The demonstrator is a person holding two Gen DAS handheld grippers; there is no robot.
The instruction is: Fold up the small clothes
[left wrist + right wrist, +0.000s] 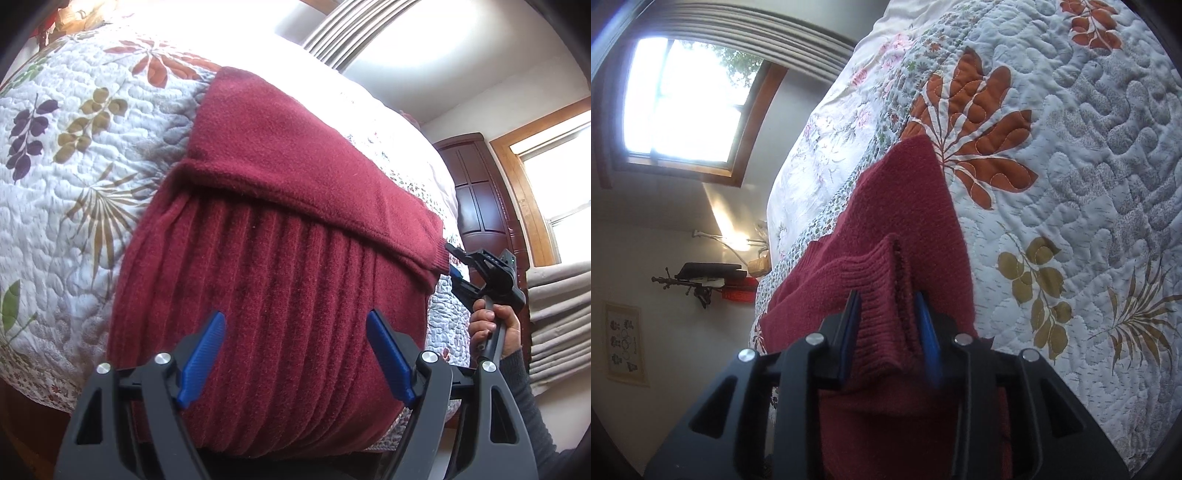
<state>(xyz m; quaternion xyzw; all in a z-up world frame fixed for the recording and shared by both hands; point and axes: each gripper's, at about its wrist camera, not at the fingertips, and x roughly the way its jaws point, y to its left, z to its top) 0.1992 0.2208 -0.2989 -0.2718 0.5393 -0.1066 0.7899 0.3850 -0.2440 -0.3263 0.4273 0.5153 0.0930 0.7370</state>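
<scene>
Maroon ribbed knit sat pinched between the blue pads of the right gripper (888, 325), low in the centre of the right wrist view — a cuff or hem bunched up between the closed fingers, presumably so that edge could be carried over for a fold. Out from there, the sweater (280, 206) ran toward the upper middle of that frame, narrowing to a point on the floral quilt (1089, 184). Over in the left wrist view, the left gripper (295, 354) was spread wide, holding nothing, poised above the ribbed panel at lower centre. The garment's long axis ran from bottom centre up toward the upper left, a folded flap slanting across its middle to the right edge.
</scene>
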